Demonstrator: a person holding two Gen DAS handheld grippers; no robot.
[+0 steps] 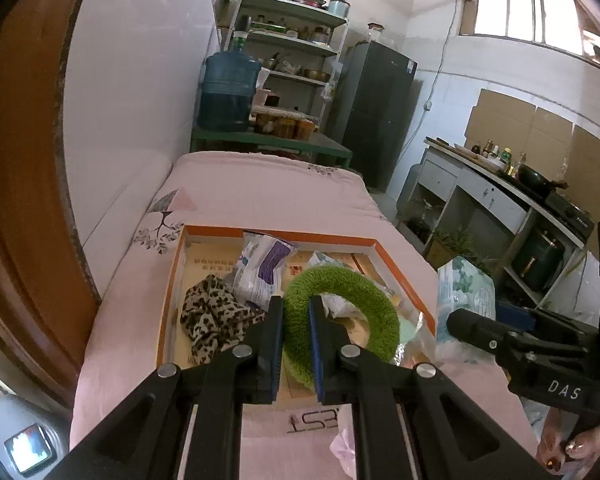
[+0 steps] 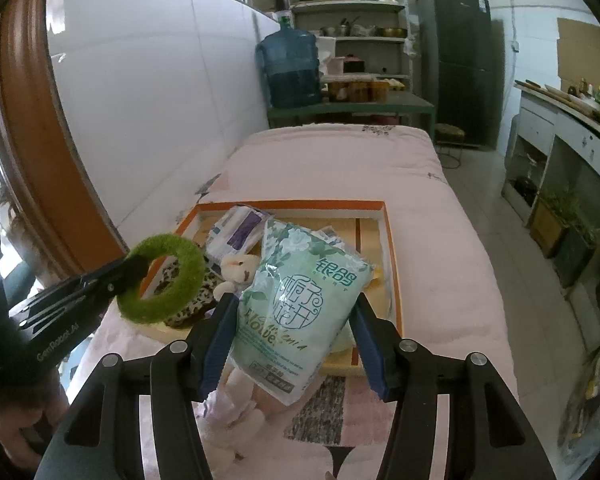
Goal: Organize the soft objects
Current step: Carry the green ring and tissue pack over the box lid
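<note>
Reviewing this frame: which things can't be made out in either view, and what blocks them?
- Box floor under the pale green tissue pack: right wrist view, hidden by the pack.
- Cream plush toy: mostly covered by the pack and the right gripper fingers.
- Leopard-print cloth: left wrist view, its near edge is behind the left gripper, shut on the fuzzy green ring.

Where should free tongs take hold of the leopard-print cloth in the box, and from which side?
Grip the leopard-print cloth at its bunched middle, where folds rise, coming from above. It lies crumpled on the floor of the orange-rimmed box, whose wall blocks a sideways approach. The left tongs hold the green ring; the right tongs straddle the tissue pack.
</note>
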